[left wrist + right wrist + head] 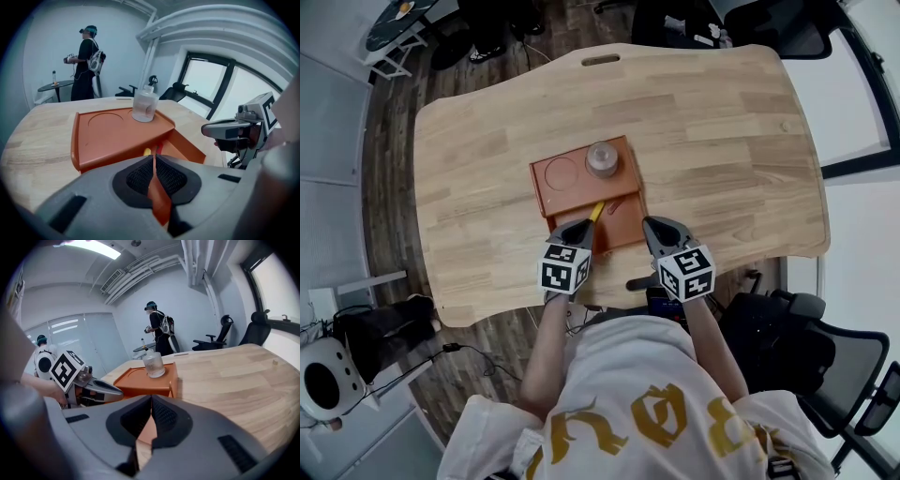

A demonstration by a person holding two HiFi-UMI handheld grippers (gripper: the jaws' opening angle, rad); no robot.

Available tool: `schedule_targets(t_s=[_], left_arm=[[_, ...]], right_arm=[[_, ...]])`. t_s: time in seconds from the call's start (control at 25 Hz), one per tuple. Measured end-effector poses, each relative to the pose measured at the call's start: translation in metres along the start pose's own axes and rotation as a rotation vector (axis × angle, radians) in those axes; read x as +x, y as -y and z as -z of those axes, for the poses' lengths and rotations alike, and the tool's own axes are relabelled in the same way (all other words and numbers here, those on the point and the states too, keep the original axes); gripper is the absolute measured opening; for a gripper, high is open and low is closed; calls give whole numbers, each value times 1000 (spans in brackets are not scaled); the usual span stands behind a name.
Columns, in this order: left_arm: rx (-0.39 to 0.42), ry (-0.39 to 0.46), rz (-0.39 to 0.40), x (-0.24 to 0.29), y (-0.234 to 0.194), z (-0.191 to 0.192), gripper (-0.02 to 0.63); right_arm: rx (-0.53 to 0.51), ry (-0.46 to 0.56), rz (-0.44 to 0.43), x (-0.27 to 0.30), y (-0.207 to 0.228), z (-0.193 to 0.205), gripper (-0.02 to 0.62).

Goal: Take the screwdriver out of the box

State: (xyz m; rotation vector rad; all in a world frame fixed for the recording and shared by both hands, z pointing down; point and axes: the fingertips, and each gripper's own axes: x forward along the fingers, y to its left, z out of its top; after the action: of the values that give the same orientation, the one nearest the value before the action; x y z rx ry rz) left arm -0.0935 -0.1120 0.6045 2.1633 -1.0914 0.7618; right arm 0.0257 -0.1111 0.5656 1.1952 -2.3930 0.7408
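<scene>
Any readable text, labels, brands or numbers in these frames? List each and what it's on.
None reads as a word or number.
Shirt: gold stylised print, partly cut off, not legible.
Marker cubes on the left hand-held gripper and right hand-held gripper: black-and-white square patterns, no letters.
Bottle and orange box: no label visible.

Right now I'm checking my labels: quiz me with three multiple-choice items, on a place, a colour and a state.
1. Where is the bottle? A) on the raised shelf of the box B) on bare table C) in a gripper
2. The box's colour? A) blue B) orange C) green
3. The jaws of the left gripper? A) wide apart B) closed on the bottle C) shut together
Answers: A, it stands on the shelf; B, orange in every view; C, they meet with no gap.
</scene>
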Motion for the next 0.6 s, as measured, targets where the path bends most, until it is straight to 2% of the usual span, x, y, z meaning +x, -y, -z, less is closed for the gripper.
schedule_targets(t_s=[0.28,0.44,0.6], left_arm=[[10,-86,11,20,-3,7,15],[3,-145,24,32,-2,14,98],[25,-168,8,42,-6,17,133]], right_arm=[[40,-15,-27,9,7,1,11],[72,-24,-59,18,9,2,11],[82,-22,-92,26,8,-2,11]])
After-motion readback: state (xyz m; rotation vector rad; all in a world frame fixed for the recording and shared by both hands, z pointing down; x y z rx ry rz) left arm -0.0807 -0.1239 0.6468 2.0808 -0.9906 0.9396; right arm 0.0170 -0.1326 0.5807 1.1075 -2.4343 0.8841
